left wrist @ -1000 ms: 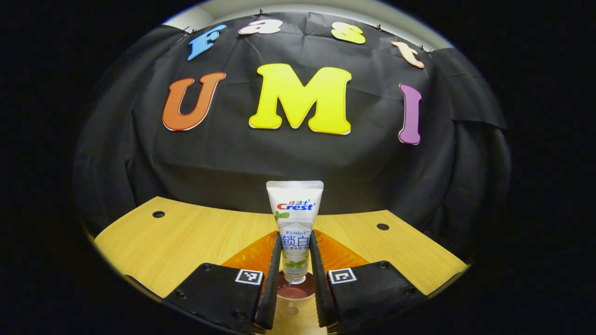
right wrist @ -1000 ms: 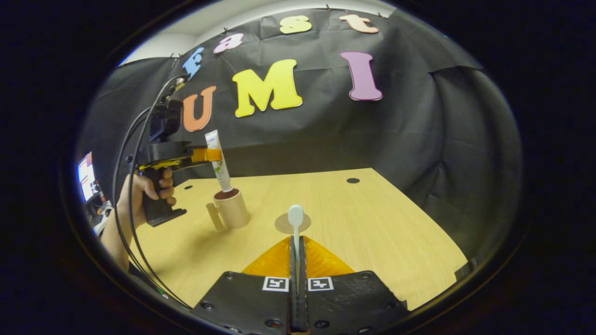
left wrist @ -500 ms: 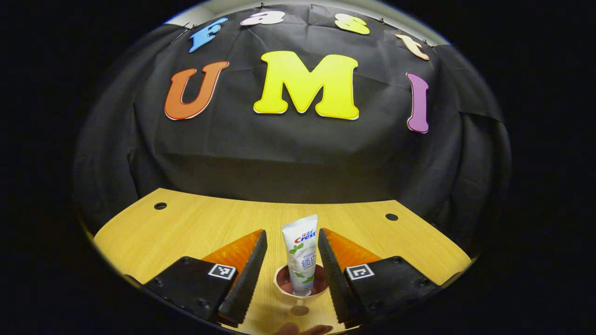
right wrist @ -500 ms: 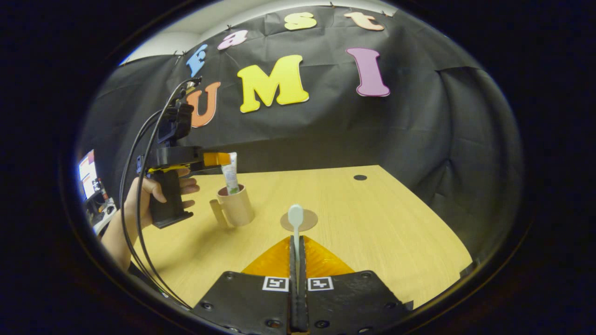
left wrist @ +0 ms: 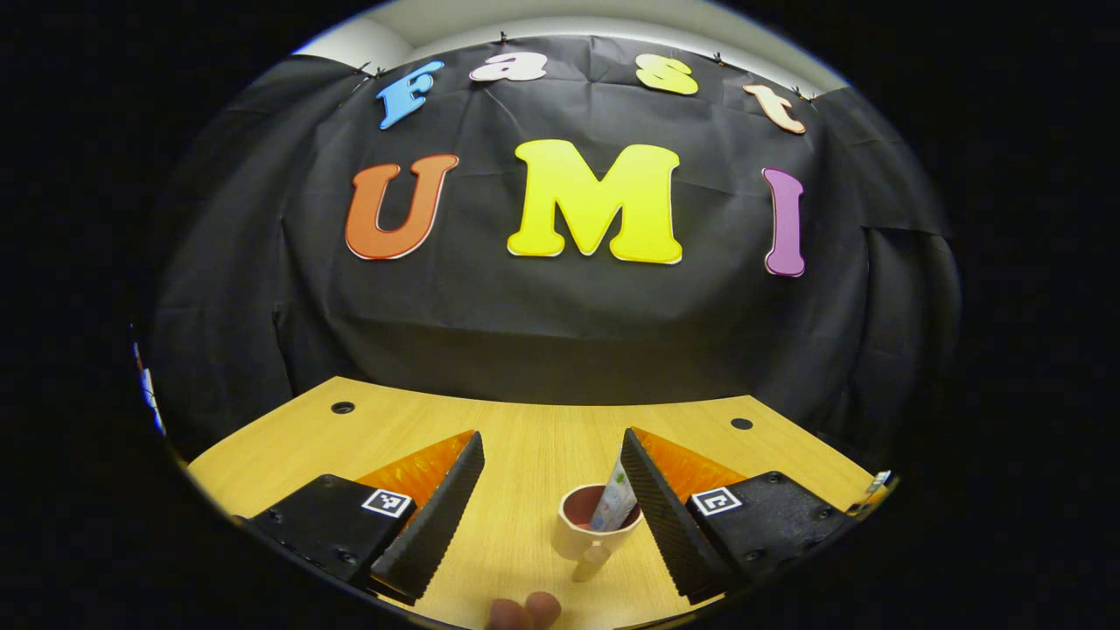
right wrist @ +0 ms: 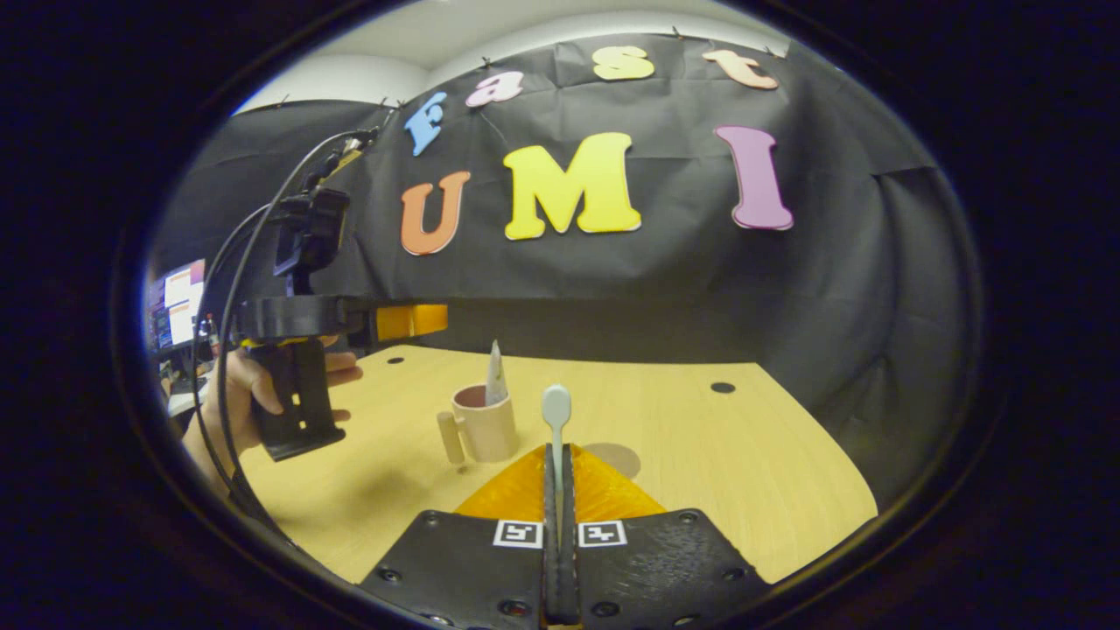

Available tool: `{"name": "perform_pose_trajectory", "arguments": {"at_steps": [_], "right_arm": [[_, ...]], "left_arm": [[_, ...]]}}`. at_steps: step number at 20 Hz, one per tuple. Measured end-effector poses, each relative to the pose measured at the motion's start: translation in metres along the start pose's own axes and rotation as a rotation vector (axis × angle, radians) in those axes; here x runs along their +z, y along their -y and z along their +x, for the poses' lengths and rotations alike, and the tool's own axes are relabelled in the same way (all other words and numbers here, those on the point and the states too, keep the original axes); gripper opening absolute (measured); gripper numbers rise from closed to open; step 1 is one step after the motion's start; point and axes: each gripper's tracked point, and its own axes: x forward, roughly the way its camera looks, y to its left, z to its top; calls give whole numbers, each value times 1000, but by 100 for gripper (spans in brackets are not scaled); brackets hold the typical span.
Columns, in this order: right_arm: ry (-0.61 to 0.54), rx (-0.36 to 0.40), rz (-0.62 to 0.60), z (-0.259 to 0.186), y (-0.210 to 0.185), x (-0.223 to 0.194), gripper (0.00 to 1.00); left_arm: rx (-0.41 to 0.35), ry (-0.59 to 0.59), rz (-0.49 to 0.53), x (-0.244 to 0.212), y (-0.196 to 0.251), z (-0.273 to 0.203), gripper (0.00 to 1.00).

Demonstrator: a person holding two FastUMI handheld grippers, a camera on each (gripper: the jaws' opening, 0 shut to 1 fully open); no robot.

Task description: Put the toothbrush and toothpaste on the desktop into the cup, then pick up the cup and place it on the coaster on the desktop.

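A pale cup [left wrist: 579, 535] with a handle stands on the wooden desktop [left wrist: 525, 420]. The toothpaste tube [left wrist: 615, 503] leans inside it. My left gripper [left wrist: 549, 437] hovers above the cup, open and holding nothing. In the right gripper view the cup [right wrist: 486, 430] with the toothpaste [right wrist: 495, 383] sits just left of centre, and the left gripper [right wrist: 427, 320] hangs above and to its left. My right gripper [right wrist: 557, 450] is shut on the white toothbrush [right wrist: 556, 408], whose head sticks up past the fingertips. The round coaster [right wrist: 619, 457] lies just beyond, partly hidden by the fingers.
A hand [right wrist: 249, 385] holds the left gripper's grip, with cables looping up from it. Fingertips [left wrist: 525, 611] show at the bottom edge. A screen [right wrist: 175, 302] glows at far left. Cable holes [right wrist: 723, 387] dot the desktop near the black cloth wall.
My left gripper opened and let go of the toothpaste, which dropped into the cup; the gripper then drew back. My right gripper carried the toothbrush closer to the cup.
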Motion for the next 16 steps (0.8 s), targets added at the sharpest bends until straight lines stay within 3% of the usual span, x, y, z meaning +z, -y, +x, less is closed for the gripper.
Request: {"name": "perform_pose_trajectory", "arguments": {"at_steps": [4, 9, 13, 16], "right_arm": [[89, 90, -38, 38, -41, 31, 0], [227, 227, 42, 81, -83, 80, 0], [343, 222, 37, 106, -92, 111, 0], [357, 203, 46, 124, -99, 112, 0]], "left_arm": [[56, 1, 0, -17, -36, -36, 100], [114, -20, 27, -45, -71, -68, 100], [134, -26, 17, -58, -86, -84, 100], [148, -15, 17, -60, -94, -91, 100]]}}
